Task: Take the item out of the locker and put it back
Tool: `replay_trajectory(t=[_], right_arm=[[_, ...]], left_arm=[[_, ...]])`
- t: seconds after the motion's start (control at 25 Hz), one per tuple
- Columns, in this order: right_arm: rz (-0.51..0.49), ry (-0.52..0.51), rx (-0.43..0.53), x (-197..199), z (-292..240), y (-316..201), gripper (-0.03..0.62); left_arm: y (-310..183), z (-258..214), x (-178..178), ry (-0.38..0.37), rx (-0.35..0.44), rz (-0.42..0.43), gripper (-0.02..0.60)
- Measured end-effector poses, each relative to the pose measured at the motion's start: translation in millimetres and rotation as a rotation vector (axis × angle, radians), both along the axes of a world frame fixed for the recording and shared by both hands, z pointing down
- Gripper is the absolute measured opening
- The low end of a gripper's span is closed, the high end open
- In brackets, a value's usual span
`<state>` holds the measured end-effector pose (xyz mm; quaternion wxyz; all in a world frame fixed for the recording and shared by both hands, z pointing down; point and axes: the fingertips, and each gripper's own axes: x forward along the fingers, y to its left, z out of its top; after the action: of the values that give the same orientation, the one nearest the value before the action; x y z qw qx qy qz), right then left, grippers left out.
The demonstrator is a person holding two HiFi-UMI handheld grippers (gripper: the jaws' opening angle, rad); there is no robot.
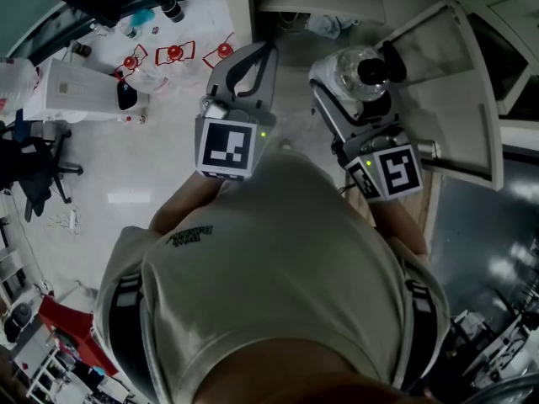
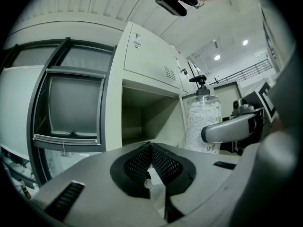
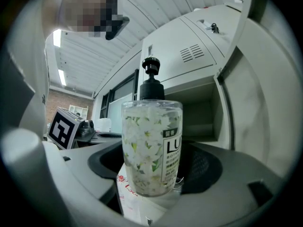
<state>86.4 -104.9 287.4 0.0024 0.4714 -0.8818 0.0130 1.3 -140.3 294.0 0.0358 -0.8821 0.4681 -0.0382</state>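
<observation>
One pump bottle (image 3: 151,145): clear, printed with white flowers, with a black pump head on top. It stands upright between the jaws of the right gripper (image 3: 155,171), outside the locker (image 2: 151,60).
Right jaws: set wide and clamped on the bottle's lower body, one on each side, with the base sitting deep between them.
Bottle label: a white panel with large dark letters on the side of the bottle toward the right-hand jaw.
Open compartment (image 2: 147,119): a pale, hollow box under a vented locker front. It lies beyond the right jaws, behind and to the right of the bottle, and straight beyond the left jaws.
Locker door (image 3: 258,112): swung open, standing to the right of the right jaws.
Left gripper (image 2: 151,160): its jaws are clenched together on nothing, aimed at the open compartment. The bottle shows near, off to the right of these jaws, with one right jaw lying across its lower part.
Marker cubes: one behind each pair of jaws, that of the left gripper (image 1: 226,147) apart from that of the right (image 1: 396,172).
Person: a pale T-shirt (image 1: 278,276), both forearms reaching forward to the grippers.
Floor (image 1: 126,183): pale and glossy, out to the left of the left jaws.
</observation>
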Motion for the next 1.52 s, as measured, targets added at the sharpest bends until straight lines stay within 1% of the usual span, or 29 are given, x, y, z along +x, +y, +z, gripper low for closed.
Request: replay_trajectory(t=[0.08, 0.24, 0.4, 0.64, 0.84, 1.04, 1.2, 1.36, 1.52], right_arm=[[-0.005, -0.005, 0.017, -1, -3, 0, 0.354], [0.007, -0.002, -0.005, -1, 0, 0, 0.354], [0.019, -0.012, 0.023, 0, -6, -10, 0.354], [0.033, 0.0, 0.032, 3, -8, -41, 0.354], [0.052, 0.007, 0.015, 10, -4, -73, 0.354], [0.088, 0.0, 0.006, 18, -8, -95, 0.354], [0.099, -0.016, 0.009, 13, -13, -110, 0.354], [0.123, 0.02, 0.016, 8, -19, -124, 0.354], [0.145, 0.051, 0.013, 9, -21, -133, 0.354]], left_arm=[[0, -1, 1, -0.002, 0.003, 0.001, 0.012], [1, -1, 1, -0.005, 0.002, 0.004, 0.012], [-4, 0, 2, 0.003, 0.009, -0.006, 0.012], [-18, -8, 9, 0.013, 0.036, -0.011, 0.012], [-34, -11, 15, 0.035, 0.069, -0.011, 0.012], [-41, -15, 29, 0.034, 0.079, 0.008, 0.012], [-49, -17, 36, 0.041, 0.082, 0.008, 0.012], [-58, -21, 37, 0.056, 0.079, -0.008, 0.012], [-66, -24, 41, 0.051, 0.083, -0.011, 0.012]])
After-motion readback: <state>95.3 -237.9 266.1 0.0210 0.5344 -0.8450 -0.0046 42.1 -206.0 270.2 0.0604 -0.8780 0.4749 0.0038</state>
